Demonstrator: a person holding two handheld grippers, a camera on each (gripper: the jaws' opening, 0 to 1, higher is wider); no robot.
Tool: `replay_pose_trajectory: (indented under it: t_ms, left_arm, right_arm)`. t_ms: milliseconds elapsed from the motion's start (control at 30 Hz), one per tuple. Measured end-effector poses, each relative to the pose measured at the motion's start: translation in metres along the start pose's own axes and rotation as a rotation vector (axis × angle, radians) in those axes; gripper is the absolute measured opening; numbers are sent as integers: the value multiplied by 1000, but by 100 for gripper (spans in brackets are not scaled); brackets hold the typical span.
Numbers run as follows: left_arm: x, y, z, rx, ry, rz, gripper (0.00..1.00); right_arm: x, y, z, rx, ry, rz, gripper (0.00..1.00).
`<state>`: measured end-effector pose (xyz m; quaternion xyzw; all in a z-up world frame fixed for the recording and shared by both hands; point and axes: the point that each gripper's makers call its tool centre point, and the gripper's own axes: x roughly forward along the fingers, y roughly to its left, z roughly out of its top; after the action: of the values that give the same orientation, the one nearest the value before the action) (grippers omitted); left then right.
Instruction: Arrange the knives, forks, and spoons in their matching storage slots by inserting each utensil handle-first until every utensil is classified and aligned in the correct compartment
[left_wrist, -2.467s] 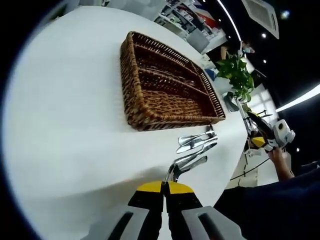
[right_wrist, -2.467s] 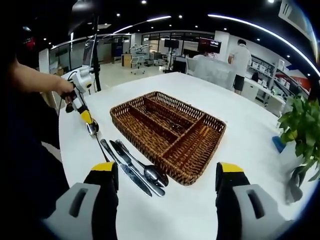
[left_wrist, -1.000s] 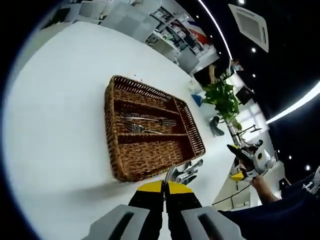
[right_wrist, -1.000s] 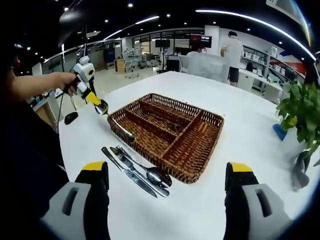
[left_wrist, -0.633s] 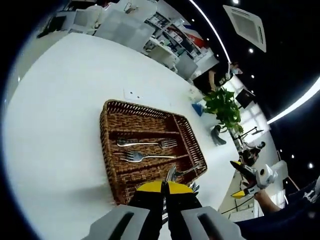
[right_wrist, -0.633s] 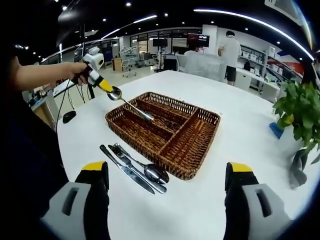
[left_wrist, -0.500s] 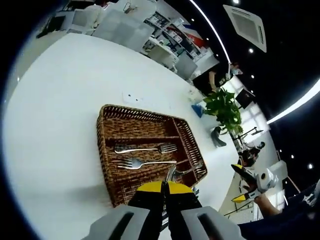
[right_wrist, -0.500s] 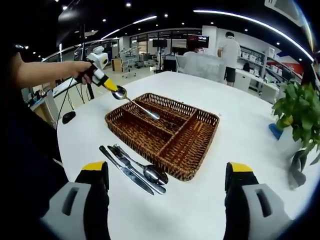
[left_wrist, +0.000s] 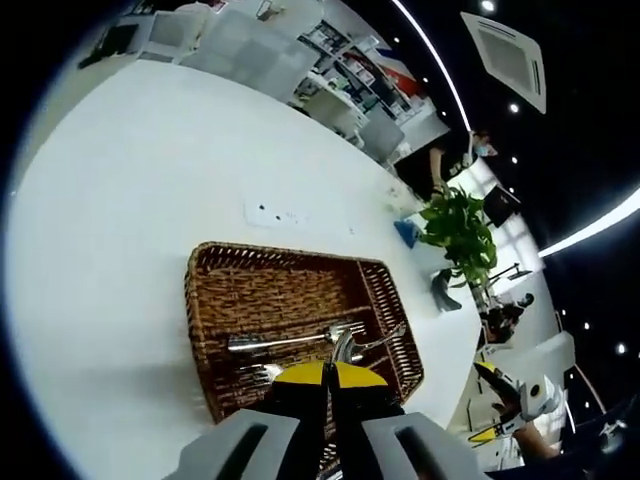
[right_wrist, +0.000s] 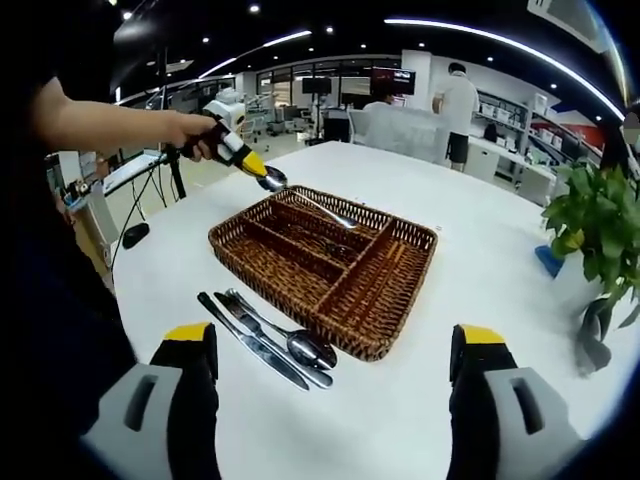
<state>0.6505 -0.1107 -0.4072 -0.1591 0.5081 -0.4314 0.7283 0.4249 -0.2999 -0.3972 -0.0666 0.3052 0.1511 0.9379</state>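
**Left gripper carries a spoon above the wicker tray; right gripper waits open**

The left gripper (left_wrist: 328, 372) has its yellow-tipped jaws pressed together on a spoon (left_wrist: 352, 347), gripping it at the bowl end. The handle of the spoon points forward, away from the gripper, over the wicker tray (left_wrist: 205, 335). In the right gripper view the same left gripper (right_wrist: 258, 172) is seen in a person's hand (right_wrist: 196, 130), and the spoon (right_wrist: 310, 204) slopes down from it with the handle end above the far part of the wicker tray (right_wrist: 385, 337). Whether the handle touches the tray, I cannot tell.

In the left gripper view two forks lie in the tray. One fork (left_wrist: 290, 339) lies in a long compartment just in front of the jaws. The second fork (left_wrist: 257, 374) is nearer to the gripper and partly hidden by it.

The right gripper (right_wrist: 332, 370) is released, with its two jaws wide apart, and it holds nothing. Between the jaws, on the white table (right_wrist: 470, 240), some utensils lie just beside the near edge of the tray: a knife (right_wrist: 248, 340) and a second spoon (right_wrist: 303, 346) close together, with another piece I cannot identify among them.

A green plant (right_wrist: 598, 232) stands at the right edge of the table, well apart from the tray. The plant (left_wrist: 459, 228) shows also in the left gripper view, beyond the tray.
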Motion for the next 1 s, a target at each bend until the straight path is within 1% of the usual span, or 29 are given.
replay_pose_trajectory:
  t_ms: [100,300,400,500,567,700,733,833,933,967,1000]
  left_arm:
    - [5,8,8,-13,0,18,0]
    - [12,20,19,-37,8,39,0]
    - [17,25,25,-42,18,50,0]
    - [24,35,33,-53,30,76,0]
    - [28,38,36,-54,39,79,0]
    - [35,42,37,-54,62,88,0]
    - [38,46,36,-49,71,99,0]
    - [45,52,32,-47,102,117,0]
    - [49,58,30,-38,110,139,0]
    - [50,60,28,-32,122,149,0]
    - [52,58,31,-48,108,139,0]
  right_arm:
    - [1,-1,0,1,0,-2,99]
    - [4,-7,-1,10,7,-12,99]
    - [5,-10,-2,13,14,-15,99]
    - [8,-12,-3,16,25,-17,99]
    - [11,-14,-4,14,33,-18,99]
    - [16,-17,-5,16,44,-18,99]
    - [17,-17,-5,16,46,-18,99]
    - [20,-19,-6,15,55,-17,98]
    - [22,-20,-8,18,63,-15,98]
    - [23,-20,-9,19,66,-15,98]
    - [23,-20,-10,20,68,-14,98]
